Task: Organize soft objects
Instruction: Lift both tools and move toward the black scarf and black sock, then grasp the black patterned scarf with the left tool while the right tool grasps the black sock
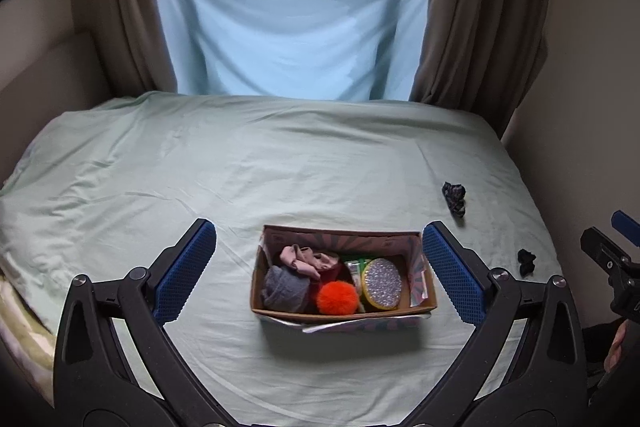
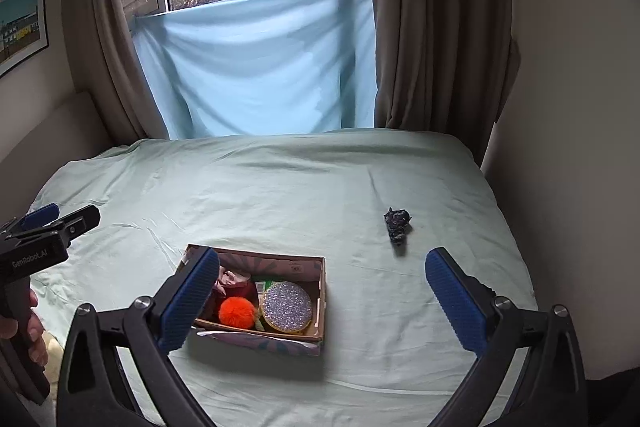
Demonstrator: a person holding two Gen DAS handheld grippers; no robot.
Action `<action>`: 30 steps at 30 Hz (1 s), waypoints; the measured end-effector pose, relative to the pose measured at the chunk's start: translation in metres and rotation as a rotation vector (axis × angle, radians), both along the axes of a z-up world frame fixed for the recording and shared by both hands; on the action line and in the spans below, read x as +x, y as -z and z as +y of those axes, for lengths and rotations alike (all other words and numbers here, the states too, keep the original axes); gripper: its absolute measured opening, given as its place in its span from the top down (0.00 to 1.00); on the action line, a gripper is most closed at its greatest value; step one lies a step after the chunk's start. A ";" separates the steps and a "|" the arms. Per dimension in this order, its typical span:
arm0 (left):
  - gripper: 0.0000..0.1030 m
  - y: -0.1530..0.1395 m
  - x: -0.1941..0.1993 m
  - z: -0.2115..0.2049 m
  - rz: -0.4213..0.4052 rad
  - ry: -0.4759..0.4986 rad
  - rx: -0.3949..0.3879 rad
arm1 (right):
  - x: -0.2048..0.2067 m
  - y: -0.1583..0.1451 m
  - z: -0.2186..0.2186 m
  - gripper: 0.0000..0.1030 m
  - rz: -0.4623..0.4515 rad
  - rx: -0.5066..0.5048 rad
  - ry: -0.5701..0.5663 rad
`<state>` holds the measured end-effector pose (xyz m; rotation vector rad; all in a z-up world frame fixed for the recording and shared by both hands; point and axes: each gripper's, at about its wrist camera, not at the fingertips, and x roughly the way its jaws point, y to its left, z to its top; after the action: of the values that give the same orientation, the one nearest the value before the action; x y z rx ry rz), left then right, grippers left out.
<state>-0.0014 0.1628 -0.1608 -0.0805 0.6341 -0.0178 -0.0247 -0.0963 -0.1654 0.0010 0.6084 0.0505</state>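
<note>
Two dark scrunchies [image 1: 454, 199] beyond right fingers [image 2: 454, 301], apparently untouched.

We hold our left black claw with blue ribbed pads [image 1: 320, 273] spread wide and empty; our right black claw with blue pads [image 2: 322, 301] likewise gapes, level beside it.

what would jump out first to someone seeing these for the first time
The open cardboard box near the front of the pale green bed, with a bright orange pom-pom and a glittery round item inside. To its right, a dark crumpled fabric piece lies loose on the sheet. Both hand-held grippers, left and right, hang wide open and empty.
</note>
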 end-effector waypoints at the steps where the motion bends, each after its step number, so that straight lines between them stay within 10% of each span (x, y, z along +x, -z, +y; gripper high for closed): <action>1: 0.00 0.000 0.001 -0.010 -0.007 0.011 0.005 | -0.001 0.002 -0.008 0.00 -0.001 0.000 0.005; 17: 0.00 0.023 0.087 -0.201 0.033 0.169 0.009 | 0.013 0.039 -0.194 0.00 0.074 0.014 0.201; 30: 0.00 0.112 0.218 -0.334 0.144 0.267 0.053 | 0.090 0.137 -0.302 0.00 0.268 0.056 0.271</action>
<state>0.2171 -0.1716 -0.2728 0.0551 0.7857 -0.2553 0.0651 -0.3980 -0.3024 0.1459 0.8701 -0.1982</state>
